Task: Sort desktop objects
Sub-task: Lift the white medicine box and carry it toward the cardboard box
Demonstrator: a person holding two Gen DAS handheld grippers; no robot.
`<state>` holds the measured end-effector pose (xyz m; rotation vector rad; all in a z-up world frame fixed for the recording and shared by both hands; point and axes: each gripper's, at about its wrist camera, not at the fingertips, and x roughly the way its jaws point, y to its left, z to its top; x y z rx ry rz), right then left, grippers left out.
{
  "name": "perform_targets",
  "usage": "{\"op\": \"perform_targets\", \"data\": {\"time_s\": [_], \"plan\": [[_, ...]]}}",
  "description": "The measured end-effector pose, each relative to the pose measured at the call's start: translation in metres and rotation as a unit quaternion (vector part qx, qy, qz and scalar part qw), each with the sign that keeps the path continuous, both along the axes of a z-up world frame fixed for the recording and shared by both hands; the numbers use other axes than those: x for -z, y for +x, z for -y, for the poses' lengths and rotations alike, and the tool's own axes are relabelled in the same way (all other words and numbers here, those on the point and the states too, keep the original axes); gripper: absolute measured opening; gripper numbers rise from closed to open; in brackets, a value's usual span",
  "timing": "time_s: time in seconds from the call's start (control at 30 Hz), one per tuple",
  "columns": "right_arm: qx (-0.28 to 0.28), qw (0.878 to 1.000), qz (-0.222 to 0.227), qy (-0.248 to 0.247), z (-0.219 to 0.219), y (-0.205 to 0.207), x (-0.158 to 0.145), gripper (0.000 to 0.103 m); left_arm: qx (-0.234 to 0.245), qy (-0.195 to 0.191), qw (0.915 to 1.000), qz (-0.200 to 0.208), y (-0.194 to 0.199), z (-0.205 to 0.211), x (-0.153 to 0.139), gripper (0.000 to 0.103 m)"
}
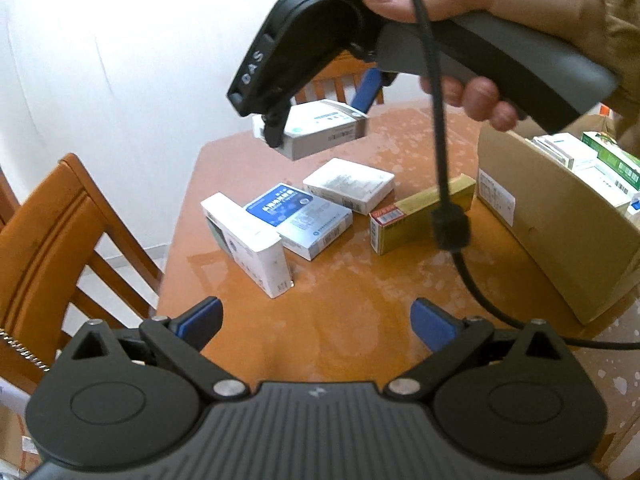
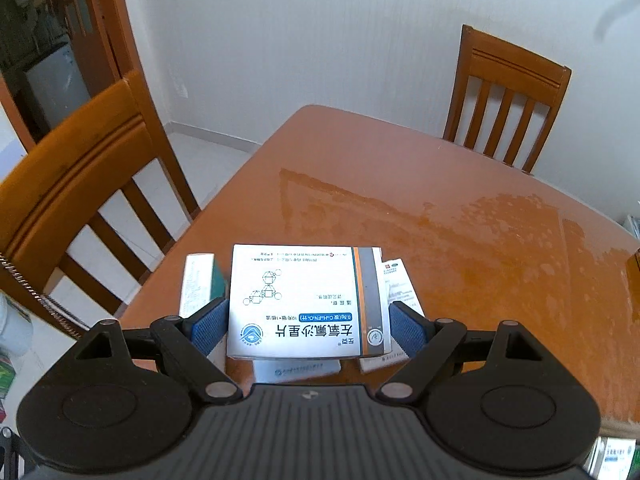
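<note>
My left claw (image 1: 316,322) hangs wide and empty above the bench (image 1: 360,288), blue pads well apart. Just beyond it four medicine boxes lie in a loose row on the wood: a white box (image 1: 248,240) nearest, a blue-faced box (image 1: 298,220) touching it, another white box (image 1: 348,184) behind that, and a yellow box (image 1: 416,216) to the right. A black cable (image 1: 440,152) hangs down across the yellow box. At the right edge an open cardboard carton (image 1: 552,220) stands on the bench, with more boxes packed inside it.

Higher and farther off, my right claw (image 2: 308,330) grips a white box with a grey and orange stripe (image 2: 296,304) by its two sides, lifted clear of the bench; in the left view it (image 1: 320,128) hangs above the row. My right hand (image 1: 492,8) wraps the grey handle from the upper right, thumb along the top, pointing steeply down.

The bench is orange-brown wood, glossy, with pale worn patches. One wooden chair (image 2: 508,100) stands at its far side, another (image 2: 72,184) at the left. Behind them are white walls and, far left, a wooden door frame (image 2: 100,20).
</note>
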<state>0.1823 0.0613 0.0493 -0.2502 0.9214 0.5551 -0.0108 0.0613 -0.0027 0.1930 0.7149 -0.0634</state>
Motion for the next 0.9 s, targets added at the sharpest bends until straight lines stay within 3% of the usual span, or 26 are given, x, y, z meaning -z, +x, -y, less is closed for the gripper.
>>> {"op": "perform_targets", "data": {"time_s": [0.4, 0.5, 0.67, 0.9], "plan": [[-0.017, 0.998, 0.011, 0.059, 0.049, -0.061, -0.048, 0.089, -0.033, 0.008, 0.9994, 0.003, -0.038, 0.019, -0.014, 0.1], [-0.017, 0.996, -0.008, 0.092, 0.072, -0.075, -0.06, 0.089, -0.029, 0.014, 0.9995, 0.005, -0.044, 0.028, -0.019, 0.1], [0.012, 0.991, -0.013, 0.131, 0.124, -0.088, -0.075, 0.089, -0.01, 0.034, 0.9993, 0.014, -0.049, 0.051, -0.029, 0.1], [0.108, 0.985, 0.001, 0.137, 0.221, -0.093, -0.081, 0.089, 0.029, 0.035, 0.9987, 0.023, -0.048, 0.089, -0.042, 0.1]]}}
